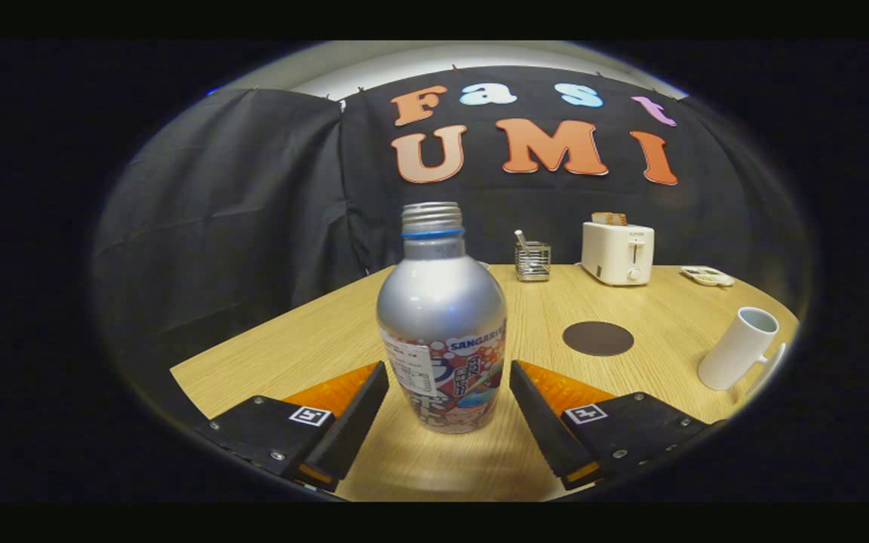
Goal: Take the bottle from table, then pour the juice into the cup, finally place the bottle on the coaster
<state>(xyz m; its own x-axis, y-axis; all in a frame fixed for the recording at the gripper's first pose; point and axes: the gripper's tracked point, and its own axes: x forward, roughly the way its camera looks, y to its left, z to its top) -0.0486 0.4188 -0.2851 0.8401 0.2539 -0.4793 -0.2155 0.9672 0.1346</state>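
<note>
Gripper view: the bottle [442,324] stands on the table [253,362], between the wide-open fingers of the gripper [449,407], which hold nothing. This looks like the taking step. Next, squeeze its sides. The coaster [598,338] and cup [738,348] wait beyond.

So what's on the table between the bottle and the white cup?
In the gripper view, a dark round coaster lies between the bottle and the cup. The hand-held gripper is open around the bottle.
</note>
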